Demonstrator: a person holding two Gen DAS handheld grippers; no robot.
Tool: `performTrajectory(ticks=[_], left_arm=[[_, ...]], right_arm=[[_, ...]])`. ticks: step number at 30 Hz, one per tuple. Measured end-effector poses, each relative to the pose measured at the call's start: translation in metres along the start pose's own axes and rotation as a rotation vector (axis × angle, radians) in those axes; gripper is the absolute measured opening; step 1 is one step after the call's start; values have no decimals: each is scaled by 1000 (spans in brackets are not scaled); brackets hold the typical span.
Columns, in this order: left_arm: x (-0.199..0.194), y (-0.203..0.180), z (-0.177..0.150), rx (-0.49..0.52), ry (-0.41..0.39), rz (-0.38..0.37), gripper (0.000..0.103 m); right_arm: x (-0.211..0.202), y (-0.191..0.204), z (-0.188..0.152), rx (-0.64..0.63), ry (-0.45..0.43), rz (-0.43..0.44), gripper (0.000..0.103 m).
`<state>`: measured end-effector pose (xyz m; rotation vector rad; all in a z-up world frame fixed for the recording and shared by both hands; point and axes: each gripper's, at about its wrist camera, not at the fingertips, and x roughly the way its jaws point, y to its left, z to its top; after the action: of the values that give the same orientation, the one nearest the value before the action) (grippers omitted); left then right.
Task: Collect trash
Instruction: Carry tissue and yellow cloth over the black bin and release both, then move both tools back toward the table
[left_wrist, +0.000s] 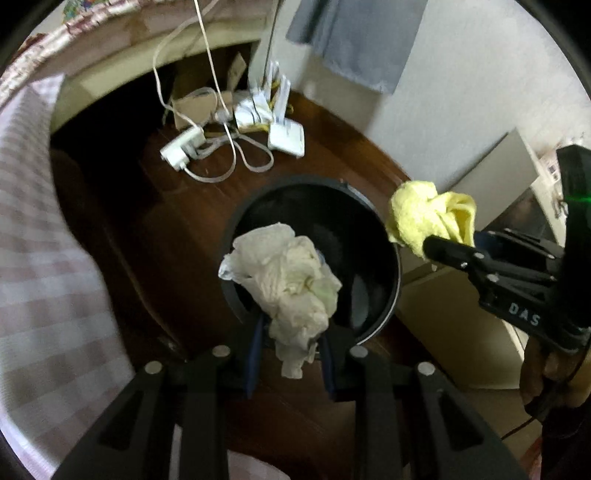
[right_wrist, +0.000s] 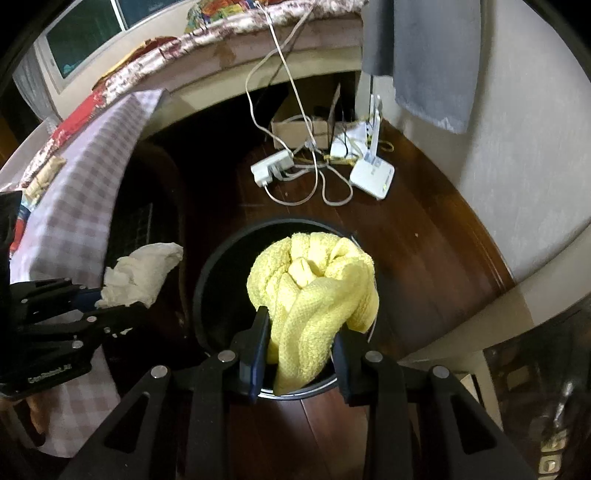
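We've got both wads hanging right over the black bin (left_wrist: 384, 236) at frame center so they'd drop straight in. Left hand-held gripper (left_wrist: 291, 347) pinches a crinkly white tissue wad (left_wrist: 288, 277); right hand-held gripper (right_wrist: 301, 345) pinches a soft, waffle-textured yellow cloth (right_wrist: 314, 288), bunched into a lump.

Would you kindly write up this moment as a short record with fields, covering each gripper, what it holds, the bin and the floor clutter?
left gripper: shut on crumpled white paper
right gripper: shut on yellow cloth
black bin: round, open top, on the dark wooden floor, below both held items
contents of bin: too dark to tell
floor clutter: white power strip, white router, cardboard box, tangled cables
left side: checked bedsheet
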<state>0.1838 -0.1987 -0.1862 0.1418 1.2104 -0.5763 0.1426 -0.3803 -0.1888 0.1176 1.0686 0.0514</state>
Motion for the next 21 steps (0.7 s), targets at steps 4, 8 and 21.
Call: performTrajectory(ticks=[4, 8, 21], left_arm=[[24, -2, 5, -12, 52, -9, 29], [43, -7, 11, -6, 92, -27, 31], [26, 3, 4, -66, 34, 42, 98]], right_arm=[[21, 2, -5, -43, 44, 10, 33], [43, 4, -9, -90, 82, 29, 33], [42, -18, -20, -65, 73, -81, 62]])
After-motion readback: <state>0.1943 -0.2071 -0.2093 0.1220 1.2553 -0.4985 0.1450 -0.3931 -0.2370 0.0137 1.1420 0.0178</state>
